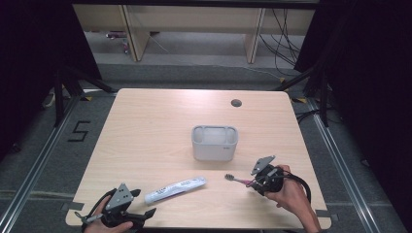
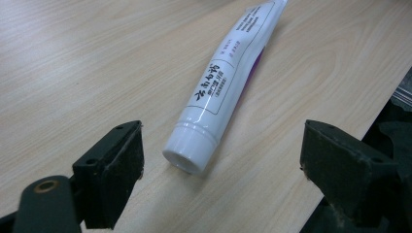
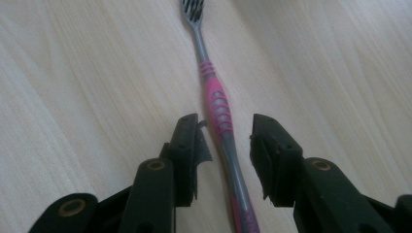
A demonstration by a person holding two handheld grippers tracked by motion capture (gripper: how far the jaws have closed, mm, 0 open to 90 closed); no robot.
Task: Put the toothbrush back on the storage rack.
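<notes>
A pink and grey toothbrush [image 1: 236, 179] lies on the wooden table [image 1: 145, 126] near its front right, bristle head pointing left. My right gripper [image 1: 251, 183] straddles its handle. In the right gripper view the toothbrush [image 3: 216, 97] runs between the jaws of that gripper [image 3: 226, 121], with a narrow gap on each side, so it stands open. A white toothpaste tube [image 1: 175, 190] lies front centre. My left gripper [image 1: 143, 203] sits at the front left edge, wide open. In the left gripper view the capped end of the tube [image 2: 221, 92] points at that gripper [image 2: 223, 132], just ahead of the jaws.
A grey rectangular holder [image 1: 214, 142] stands at the table's middle, behind both objects. A round cable hole [image 1: 236, 103] sits near the far edge. The table's front edge runs close under both hands.
</notes>
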